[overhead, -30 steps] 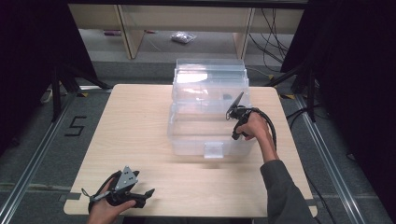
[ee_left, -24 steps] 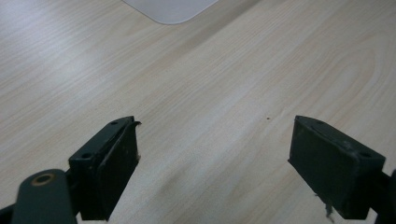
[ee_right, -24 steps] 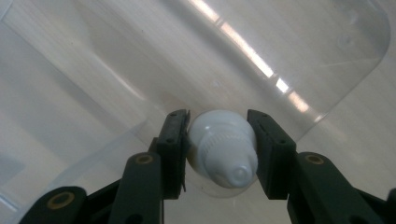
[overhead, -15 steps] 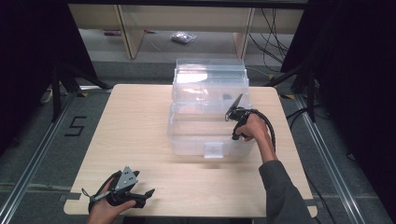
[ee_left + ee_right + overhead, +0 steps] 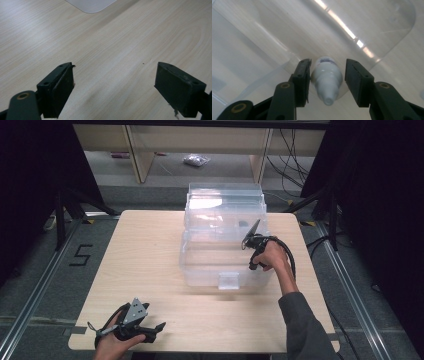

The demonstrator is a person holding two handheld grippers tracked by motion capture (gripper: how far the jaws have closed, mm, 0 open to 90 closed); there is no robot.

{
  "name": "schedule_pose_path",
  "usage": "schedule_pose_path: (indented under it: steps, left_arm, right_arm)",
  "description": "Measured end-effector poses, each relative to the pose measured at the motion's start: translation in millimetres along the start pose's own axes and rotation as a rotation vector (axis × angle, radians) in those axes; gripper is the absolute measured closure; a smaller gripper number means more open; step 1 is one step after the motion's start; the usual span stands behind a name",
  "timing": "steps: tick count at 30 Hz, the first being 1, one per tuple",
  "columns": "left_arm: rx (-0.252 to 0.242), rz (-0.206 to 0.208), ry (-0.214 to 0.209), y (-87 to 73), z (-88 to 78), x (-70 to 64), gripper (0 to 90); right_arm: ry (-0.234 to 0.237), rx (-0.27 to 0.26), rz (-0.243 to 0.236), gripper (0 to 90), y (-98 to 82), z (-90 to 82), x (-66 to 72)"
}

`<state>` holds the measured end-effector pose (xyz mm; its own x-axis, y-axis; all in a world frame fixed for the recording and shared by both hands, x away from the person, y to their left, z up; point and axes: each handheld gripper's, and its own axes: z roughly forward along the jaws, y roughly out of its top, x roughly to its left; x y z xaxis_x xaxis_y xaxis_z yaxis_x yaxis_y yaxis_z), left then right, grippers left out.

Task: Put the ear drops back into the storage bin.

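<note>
A small white squeeze bottle [image 5: 327, 75] with a cone tip lies between the jaws of my right gripper [image 5: 328, 62], tip towards the camera. These jaws have just been opening: the left pad sits at the bottle's side and a narrow gap shows at the right pad. From above, my right gripper [image 5: 248, 240] reaches over the right wall of a clear plastic bin [image 5: 222, 270] in the middle of the table. My left gripper [image 5: 159, 327] rests at the table's front left, and its jaws [image 5: 115, 72] stand wide open over bare wood.
The bin's clear lid [image 5: 225, 200] stands up at the back. The light wooden table [image 5: 145, 255] has bare room left and in front of the bin. One corner of the bin [image 5: 91, 5] shows beyond the left jaws. Dark stands flank the table.
</note>
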<state>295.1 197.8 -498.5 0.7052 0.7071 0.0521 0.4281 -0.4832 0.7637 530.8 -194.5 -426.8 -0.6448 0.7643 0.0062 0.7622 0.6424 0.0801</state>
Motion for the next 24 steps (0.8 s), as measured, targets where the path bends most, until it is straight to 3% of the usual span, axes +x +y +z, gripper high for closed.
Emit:
schedule_pose_path:
  steps: [3,5,6,7,9,10,11,13,15,16,20,24]
  left_arm:
    - [0.003,0.003,0.005,-0.1,0.1,0.5,15.0]
    - [0.004,0.003,0.005,-0.1,0.1,0.5,15.0]
    - [0.011,0.02,0.004,0.0,-0.3,1.7,15.0]
    - [0.002,0.003,0.001,-0.2,0.1,0.3,15.0]
    - [0.001,0.0,-0.001,-0.1,-0.1,0.0,15.0]
    - [-0.007,-0.008,0.0,-0.1,0.3,-0.5,15.0]
    - [-0.002,-0.006,0.001,-0.2,-0.1,-0.1,15.0]
    - [0.004,0.006,0.002,-0.3,-0.3,0.9,15.0]
    - [0.004,0.003,0.004,-0.1,0.1,0.3,15.0]
    - [0.004,0.004,-0.001,0.0,-0.2,0.2,15.0]
    - [0.011,0.012,0.004,-0.4,0.0,1.4,15.0]
    - [0.002,-0.001,0.0,-0.3,0.2,-0.4,15.0]
  right_arm:
    - [-0.018,-0.021,-0.009,53.4,0.6,-6.5,1.1]
    - [-0.028,-0.031,0.011,52.0,1.3,-12.2,4.0]
    - [-0.025,-0.034,0.005,51.5,2.0,-15.9,4.9]
    - [-0.027,-0.059,-0.037,50.6,2.0,-17.3,3.0]
    - [-0.02,-0.047,0.011,49.1,2.4,-21.3,7.4]
    - [-0.03,-0.062,-0.025,48.3,2.3,-21.5,6.0]
    - [-0.033,-0.054,0.012,47.2,1.7,-22.8,9.2]
    - [-0.033,-0.085,-0.016,45.3,1.1,-23.9,7.6]
    - [-0.017,-0.075,0.009,43.6,-0.6,-26.8,9.0]
    - [-0.035,-0.096,-0.02,41.9,-1.7,-27.7,7.1]
    - [-0.051,-0.13,-0.05,38.0,-6.3,-34.6,6.1]
    - [-0.049,-0.159,-0.016,33.6,-11.0,-41.9,7.7]
